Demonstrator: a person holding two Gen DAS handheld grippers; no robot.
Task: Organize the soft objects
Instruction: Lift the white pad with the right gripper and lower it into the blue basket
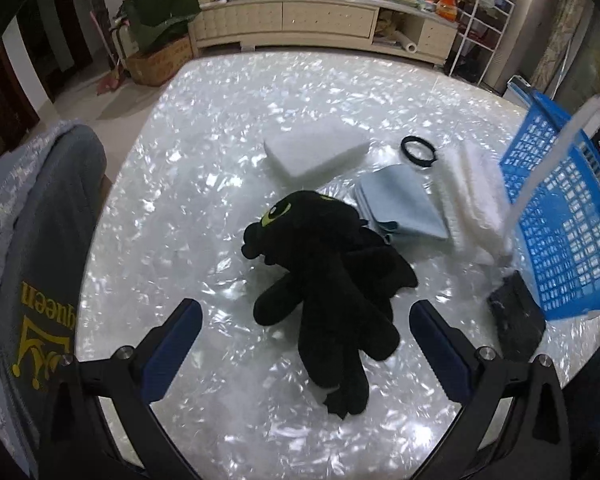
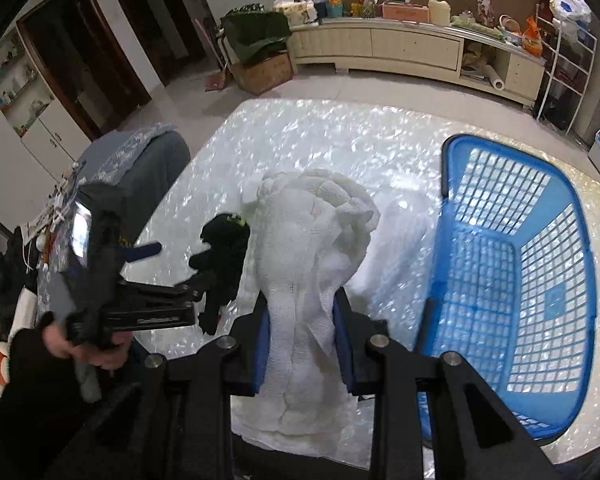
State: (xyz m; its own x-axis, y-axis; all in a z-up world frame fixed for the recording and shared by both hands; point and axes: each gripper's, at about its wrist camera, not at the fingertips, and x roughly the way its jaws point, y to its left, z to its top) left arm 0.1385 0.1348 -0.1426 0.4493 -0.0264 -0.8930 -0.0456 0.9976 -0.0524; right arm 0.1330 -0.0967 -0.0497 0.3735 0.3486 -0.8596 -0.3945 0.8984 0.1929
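Right gripper (image 2: 302,328) pinches the white cloth (image 2: 308,248), lifted beside the blue basket (image 2: 580,280), frame right. Left gripper (image 1: 306,320), jaws spread, straddles the black plush (image 1: 320,264). Next, probably: drop cloth into basket.

Both views are evenly lit by indoor light from above, fairly bright. The pearly surface (image 1: 228,128) throws back scattered white glints all over. Soft shadows sit under the black plush toy (image 1: 324,276). Fisheye bending curves the room's lines, and the corners go black. The blue basket (image 1: 560,216) and the left gripper (image 2: 172,272) are smeared by motion blur.
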